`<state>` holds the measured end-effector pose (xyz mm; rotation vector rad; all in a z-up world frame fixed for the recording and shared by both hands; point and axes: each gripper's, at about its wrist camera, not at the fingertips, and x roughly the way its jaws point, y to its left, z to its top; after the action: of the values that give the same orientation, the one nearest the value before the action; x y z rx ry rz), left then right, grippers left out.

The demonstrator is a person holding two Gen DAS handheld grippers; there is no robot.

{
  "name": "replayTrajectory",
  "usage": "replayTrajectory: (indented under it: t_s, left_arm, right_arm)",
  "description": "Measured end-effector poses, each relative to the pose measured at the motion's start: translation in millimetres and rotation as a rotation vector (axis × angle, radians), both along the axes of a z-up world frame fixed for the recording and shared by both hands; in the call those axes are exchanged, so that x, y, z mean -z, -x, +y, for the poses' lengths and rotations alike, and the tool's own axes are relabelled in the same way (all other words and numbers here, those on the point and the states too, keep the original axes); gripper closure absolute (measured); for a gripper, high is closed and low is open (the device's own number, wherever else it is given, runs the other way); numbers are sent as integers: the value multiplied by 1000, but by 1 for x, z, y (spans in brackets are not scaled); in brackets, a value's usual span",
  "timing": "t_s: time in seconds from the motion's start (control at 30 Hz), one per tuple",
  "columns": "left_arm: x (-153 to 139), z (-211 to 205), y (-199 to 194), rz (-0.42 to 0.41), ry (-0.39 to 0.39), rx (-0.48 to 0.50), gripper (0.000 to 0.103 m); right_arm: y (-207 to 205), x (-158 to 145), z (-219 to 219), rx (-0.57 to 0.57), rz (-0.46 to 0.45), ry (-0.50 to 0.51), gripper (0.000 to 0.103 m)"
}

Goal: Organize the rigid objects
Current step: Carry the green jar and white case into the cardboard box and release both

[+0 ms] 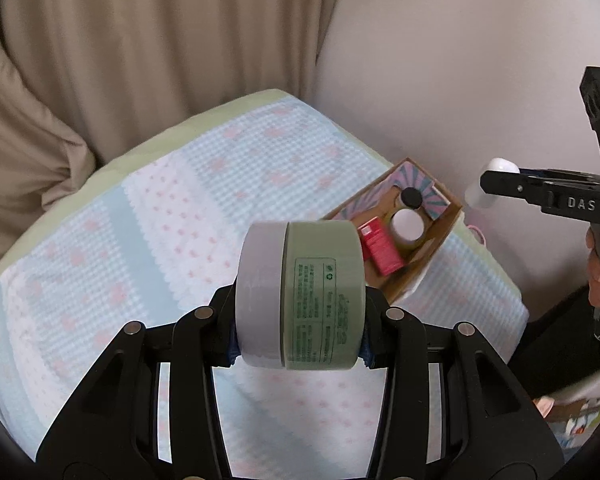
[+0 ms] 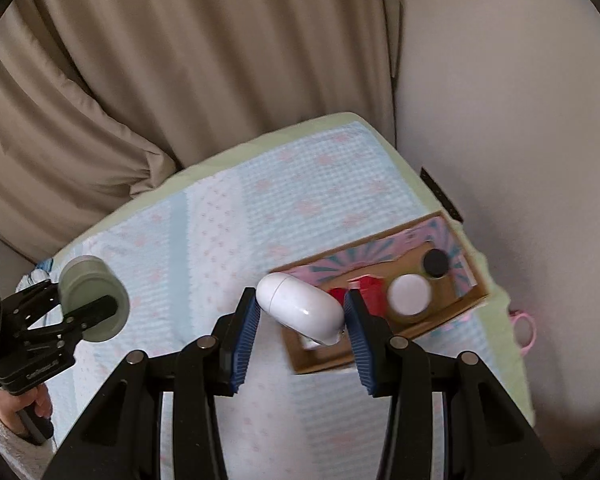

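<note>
My left gripper (image 1: 298, 300) clamps a round green jar (image 1: 320, 296), its label blurred; my right gripper (image 2: 300, 320) grips a smooth white capsule (image 2: 300, 308), hiding part of the cardboard box (image 2: 440, 320).

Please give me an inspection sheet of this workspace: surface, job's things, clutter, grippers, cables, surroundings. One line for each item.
Surface: blue and pink patterned blanket over a green cover.
Job's things: cardboard box holding a red box, a white-lidded jar and a black-capped bottle; green jar and white case are held above the blanket.
Clutter: pink loop at the blanket's edge.
Grippers: left gripper shut on the green jar; right gripper shut on the white case.
Cables: nothing seen.
Surroundings: beige curtain, pale wall.
</note>
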<state>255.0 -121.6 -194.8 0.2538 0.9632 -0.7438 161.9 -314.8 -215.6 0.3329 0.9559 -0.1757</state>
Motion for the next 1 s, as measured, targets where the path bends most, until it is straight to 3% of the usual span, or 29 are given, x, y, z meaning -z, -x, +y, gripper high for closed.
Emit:
replayTrajectory:
  t_s: [0.27,0.47,0.8,1.0]
  left_arm:
    - [50,-91,12,93,-20,-55,64]
    - [110,-142,-4,189,-61,-99,64]
    - [197,-186,-30,270,-178,-89,64]
    - [225,-196,-32,305,-222,-76,64]
  right_arm:
    - [-15,43,-94,-69,72,-6,63]
    - [-50,87,-142,-109,118,-25,63]
    - [-107,171,-169,-191,192,-12,63]
    - [-126,211,-165,-250,217,-7,63]
